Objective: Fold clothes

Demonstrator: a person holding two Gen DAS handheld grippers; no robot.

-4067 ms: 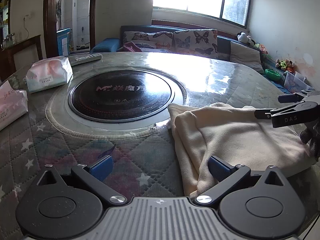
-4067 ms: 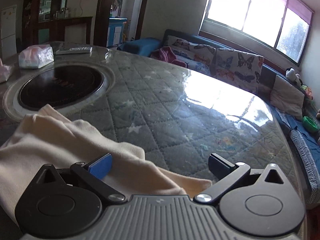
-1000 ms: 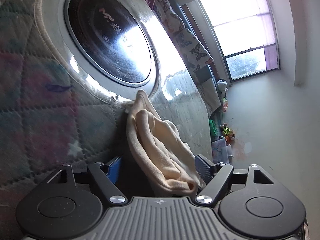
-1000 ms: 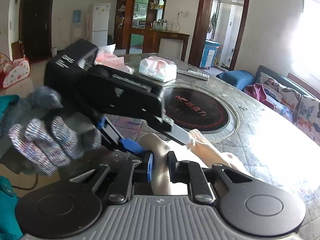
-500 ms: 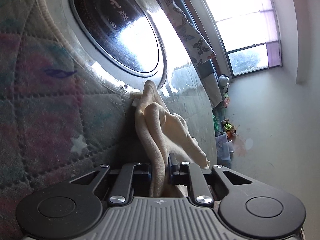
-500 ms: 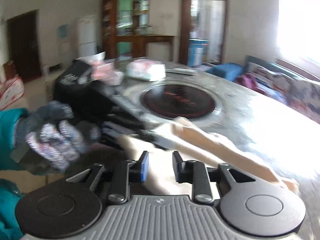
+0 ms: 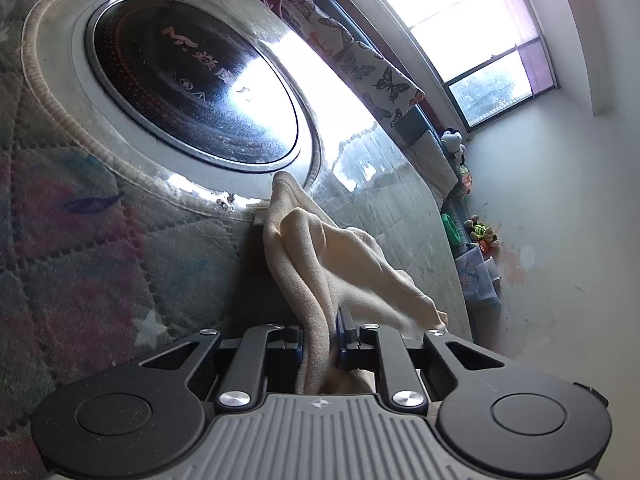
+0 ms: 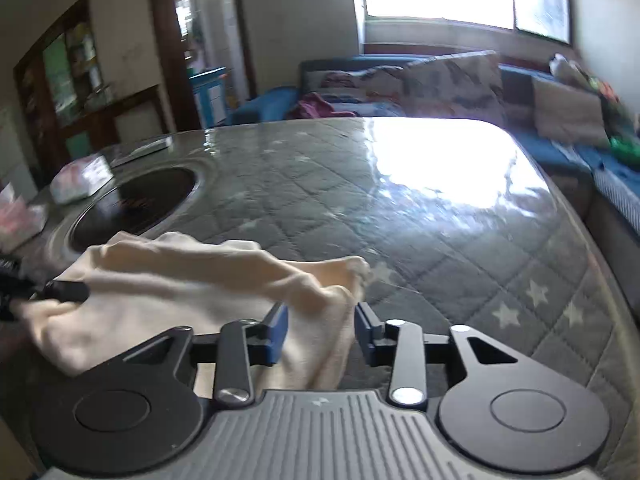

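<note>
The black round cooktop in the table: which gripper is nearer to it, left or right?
Left. The left gripper, shut on the cream cloth, is just short of the black cooktop. The right gripper, jaws apart around the cloth's other end, sits farther along the table.

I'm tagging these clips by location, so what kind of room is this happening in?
Most likely a home living or dining room: a quilt-covered table with a built-in round cooktop, a blue sofa with butterfly cushions under a window, and a cream garment being folded.
</note>
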